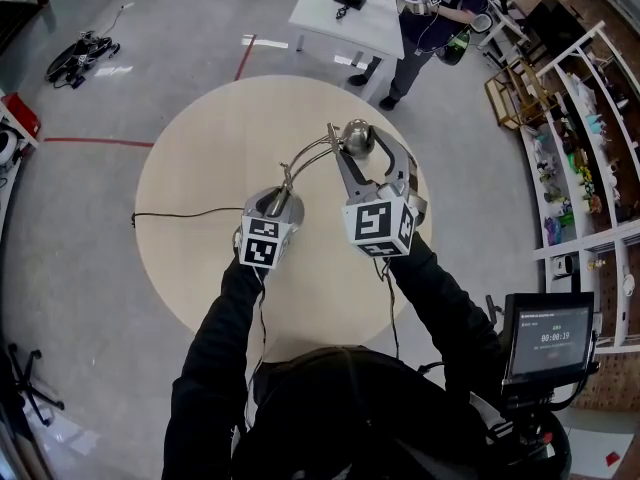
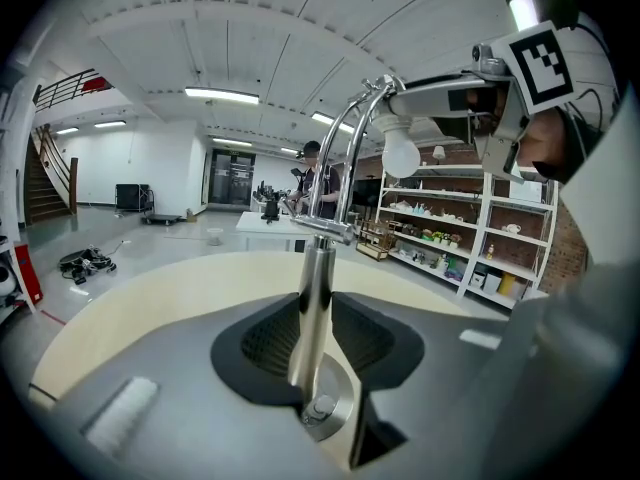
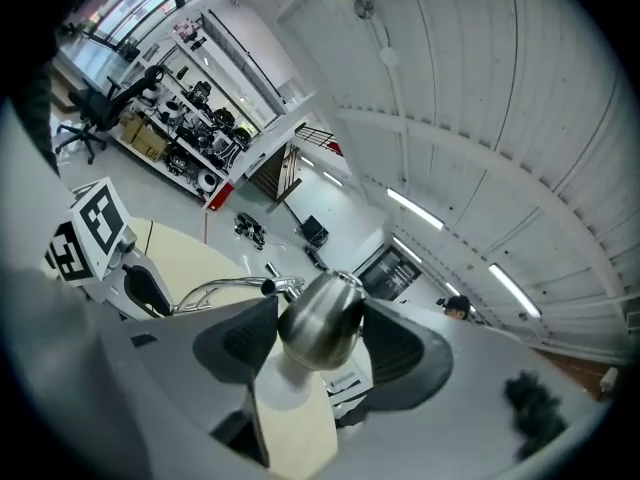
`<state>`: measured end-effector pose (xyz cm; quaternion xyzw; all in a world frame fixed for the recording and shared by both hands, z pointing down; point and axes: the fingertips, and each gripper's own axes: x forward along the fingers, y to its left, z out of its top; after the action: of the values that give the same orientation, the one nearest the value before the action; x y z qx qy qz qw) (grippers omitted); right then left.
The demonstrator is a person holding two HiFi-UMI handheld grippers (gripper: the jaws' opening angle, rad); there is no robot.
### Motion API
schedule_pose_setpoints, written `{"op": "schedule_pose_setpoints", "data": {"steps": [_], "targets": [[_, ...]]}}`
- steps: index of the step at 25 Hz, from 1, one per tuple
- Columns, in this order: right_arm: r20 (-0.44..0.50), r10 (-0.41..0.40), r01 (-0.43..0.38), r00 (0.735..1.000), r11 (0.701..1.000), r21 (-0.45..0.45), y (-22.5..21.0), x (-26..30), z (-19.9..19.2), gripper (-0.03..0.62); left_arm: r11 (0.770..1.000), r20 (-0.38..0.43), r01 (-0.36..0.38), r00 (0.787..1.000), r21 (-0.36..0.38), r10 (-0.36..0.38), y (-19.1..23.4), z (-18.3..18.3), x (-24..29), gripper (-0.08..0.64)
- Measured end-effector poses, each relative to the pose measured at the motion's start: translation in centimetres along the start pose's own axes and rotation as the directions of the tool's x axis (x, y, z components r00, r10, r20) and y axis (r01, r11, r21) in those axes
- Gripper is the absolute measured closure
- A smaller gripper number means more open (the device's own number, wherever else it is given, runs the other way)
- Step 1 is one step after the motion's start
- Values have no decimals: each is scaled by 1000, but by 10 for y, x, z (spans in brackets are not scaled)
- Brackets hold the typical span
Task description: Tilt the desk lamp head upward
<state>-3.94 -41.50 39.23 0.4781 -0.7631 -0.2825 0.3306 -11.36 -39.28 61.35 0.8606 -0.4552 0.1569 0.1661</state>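
Head view, layout: the lamp post (image 1: pixel 287 178) stands near the middle of the round tabletop (image 1: pixel 190 158). The lamp head (image 1: pixel 357 136) sits up and to the right of the lamp post, at the end of the curved arm (image 1: pixel 312 152).
Head view, hands: the left gripper (image 1: pixel 284 198) is at the lamp post and the right gripper (image 1: pixel 363 154) is at the lamp head.
Left gripper view, grip: its fingers (image 2: pixel 262 336) pinch the lamp post low down, just above the base disc (image 2: pixel 326 413) (smooth chrome, little to bite on).
Left gripper view, risk: when the lamp head is levered, the lamp post could twist or slide in that pinch. Everything would then swing round instead of the joint giving.
Right gripper view, grip: its fingers (image 3: pixel 232 340) stand wide and press the lamp head's rounded shade from both sides. The bulb (image 3: pixel 288 386) shows just below.
Right gripper view, risk: the shade is slick and tapers, so the pads could slip off toward the bulb (glass) and press on it. A hard upward pull could also tip the base disc off the tabletop at the lamp post.
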Motion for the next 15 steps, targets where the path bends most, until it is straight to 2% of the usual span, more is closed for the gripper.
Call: {"op": "schedule_pose_setpoints", "data": {"steps": [15], "targets": [[22, -6, 8, 1000, 991, -131, 2, -1, 23, 310, 1000, 22, 26, 999, -6, -26, -6, 4, 3, 454]]}}
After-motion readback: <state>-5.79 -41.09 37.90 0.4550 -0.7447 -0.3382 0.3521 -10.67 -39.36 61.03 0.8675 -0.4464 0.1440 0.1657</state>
